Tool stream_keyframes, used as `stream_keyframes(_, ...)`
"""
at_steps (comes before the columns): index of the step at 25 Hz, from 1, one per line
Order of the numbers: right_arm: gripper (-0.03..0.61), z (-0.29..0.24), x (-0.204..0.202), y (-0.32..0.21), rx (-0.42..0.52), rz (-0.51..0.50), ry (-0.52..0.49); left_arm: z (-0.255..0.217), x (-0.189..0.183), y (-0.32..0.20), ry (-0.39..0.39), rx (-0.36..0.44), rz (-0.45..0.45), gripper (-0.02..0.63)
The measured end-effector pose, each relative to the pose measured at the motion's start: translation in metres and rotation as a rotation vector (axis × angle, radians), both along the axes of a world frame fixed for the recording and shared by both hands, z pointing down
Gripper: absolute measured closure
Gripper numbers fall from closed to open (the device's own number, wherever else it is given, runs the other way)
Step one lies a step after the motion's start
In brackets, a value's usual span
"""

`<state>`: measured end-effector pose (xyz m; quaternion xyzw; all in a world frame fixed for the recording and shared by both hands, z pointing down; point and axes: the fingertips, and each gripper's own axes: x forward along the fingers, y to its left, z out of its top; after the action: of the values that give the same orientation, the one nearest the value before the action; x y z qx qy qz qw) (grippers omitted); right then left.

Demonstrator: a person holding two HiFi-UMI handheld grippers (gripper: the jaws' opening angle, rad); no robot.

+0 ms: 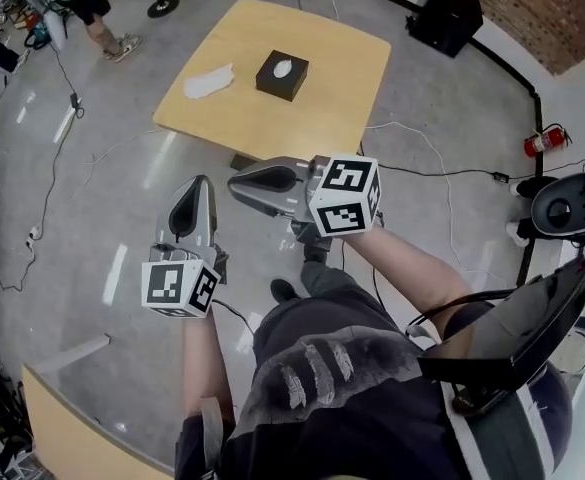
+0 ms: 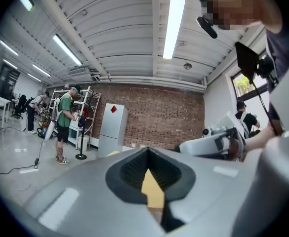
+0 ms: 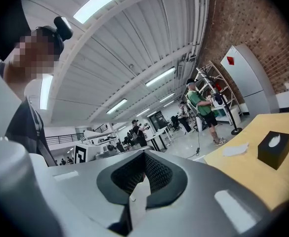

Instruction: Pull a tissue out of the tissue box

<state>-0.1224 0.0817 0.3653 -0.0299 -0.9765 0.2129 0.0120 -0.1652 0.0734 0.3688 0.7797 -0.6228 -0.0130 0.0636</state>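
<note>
Showing both tools closed tight and empty, the left tool (image 1: 201,183) and the right tool (image 1: 237,181) are hovering over the floor, well short of the tissue box (image 1: 282,75). The box is sitting near the middle of the worktop (image 1: 272,128), with a white tissue (image 1: 283,68) poking up from its top slot. The tissue is probably behaving as thin, soft, almost weightless and easily torn, so the raised tuft above the box is offering the best hold. The box itself is likely light enough to be lifting along with the pull unless it is steadied. Bare worktop is lying on every side of the box, and a loose tissue (image 1: 209,82) is resting near the box's left side. The worktop's near edge is standing between the box and the tools.
</note>
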Motion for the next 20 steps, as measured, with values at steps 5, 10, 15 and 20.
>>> stream_keyframes(5,0.581,0.01,0.004,0.018,-0.025,0.032,0.018,0.011,0.0,0.013,0.044,-0.002,0.016,0.614)
stream_keyframes(10,0.581,0.0,0.014,0.028,-0.04,0.028,-0.01,-0.009,0.009,0.015,0.02,0.033,0.025,0.614)
stream_keyframes(15,0.581,-0.035,0.038,0.011,-0.014,0.006,-0.092,-0.076,0.035,-0.026,-0.054,0.158,0.003,0.614)
stream_keyframes(20,0.581,-0.052,0.059,-0.004,0.025,-0.011,-0.118,-0.099,0.072,-0.056,-0.1,0.185,0.014,0.614)
